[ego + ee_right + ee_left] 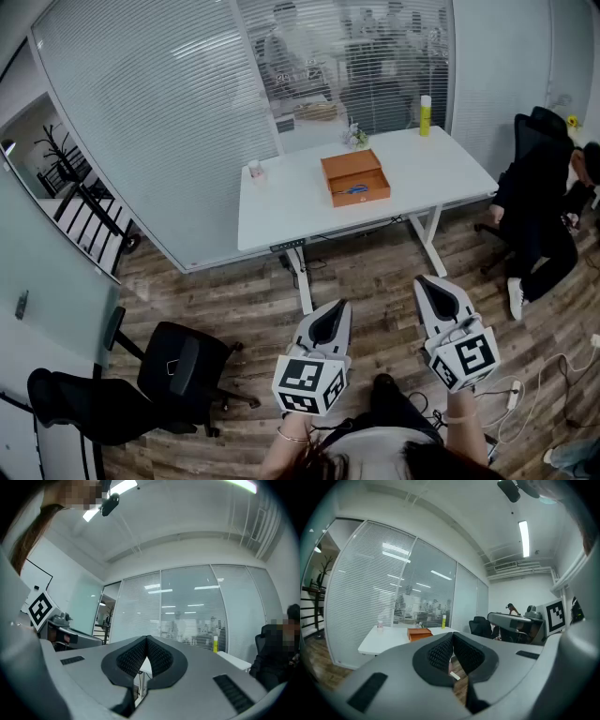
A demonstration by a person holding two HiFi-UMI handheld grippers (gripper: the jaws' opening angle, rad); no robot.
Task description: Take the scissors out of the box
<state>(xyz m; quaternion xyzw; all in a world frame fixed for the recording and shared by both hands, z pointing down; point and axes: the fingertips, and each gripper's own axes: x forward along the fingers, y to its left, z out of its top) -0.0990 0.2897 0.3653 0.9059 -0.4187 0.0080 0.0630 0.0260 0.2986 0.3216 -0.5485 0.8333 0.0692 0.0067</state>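
An open orange box (355, 178) stands on the white table (281, 211) far ahead, with the blue-handled scissors (354, 189) lying inside it. In the left gripper view the box (419, 633) shows small on the table, well beyond the jaws. My left gripper (339, 307) and right gripper (422, 281) are held over the wood floor, a good way short of the table. Both are shut with nothing between their tips. The jaws meet at the tip in the left gripper (452, 634) view and the right gripper (147, 639) view.
On the table stand a yellow bottle (425, 115), a small cup (255, 172) and a little plant (355, 137). A black office chair (183, 375) is on the floor at the left. A person in black (539, 211) sits at the right. Glass walls with blinds are behind the table.
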